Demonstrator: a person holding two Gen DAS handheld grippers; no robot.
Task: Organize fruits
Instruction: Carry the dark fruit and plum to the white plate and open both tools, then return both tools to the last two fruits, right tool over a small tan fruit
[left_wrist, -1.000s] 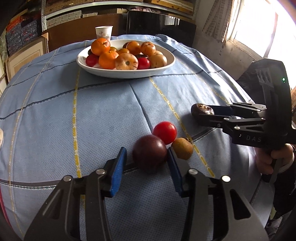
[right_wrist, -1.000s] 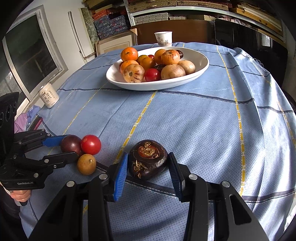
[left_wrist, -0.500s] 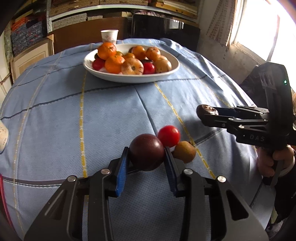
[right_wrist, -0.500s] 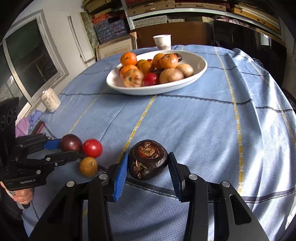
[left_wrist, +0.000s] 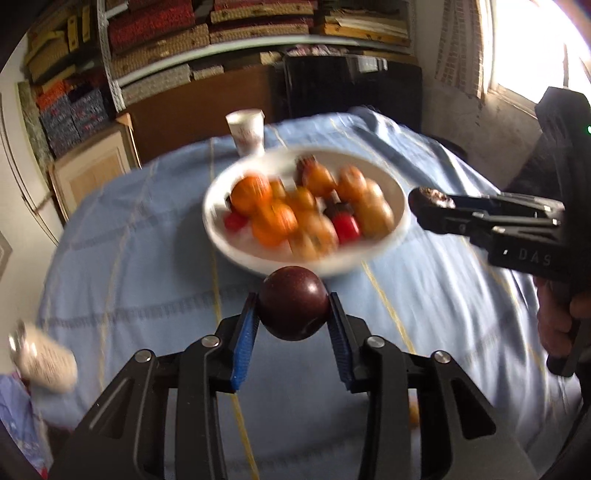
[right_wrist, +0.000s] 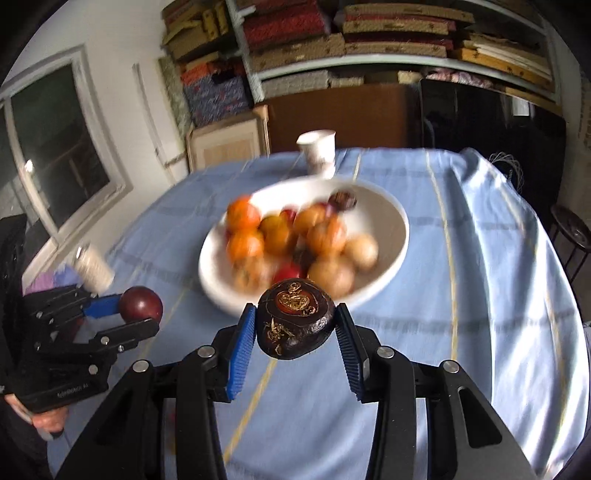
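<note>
My left gripper (left_wrist: 293, 325) is shut on a round dark purple fruit (left_wrist: 293, 302), held above the blue tablecloth just short of the white bowl (left_wrist: 400, 221). My right gripper (right_wrist: 295, 326) is shut on a flat, dark brown fruit with an orange scar (right_wrist: 295, 317), also lifted near the bowl (right_wrist: 400, 236). The bowl holds several oranges, red tomatoes and tan fruits, all blurred. Each gripper shows in the other's view: the right gripper (left_wrist: 424, 208) at the right, the left gripper (right_wrist: 142, 314) at the left with its purple fruit (right_wrist: 140, 304).
A white paper cup (left_wrist: 245, 131) stands behind the bowl. A small white jar (left_wrist: 42, 360) lies near the table's left edge. An orange-tan fruit (left_wrist: 413, 413) peeks out low on the cloth. Shelves of boxes fill the back wall. A hand (left_wrist: 561, 317) grips the right tool.
Both grippers rose off the cloth and moved toward the bowl with their fruits. The left jaws closed onto the purple fruit. The red tomato and tan fruit dropped out of sight.
</note>
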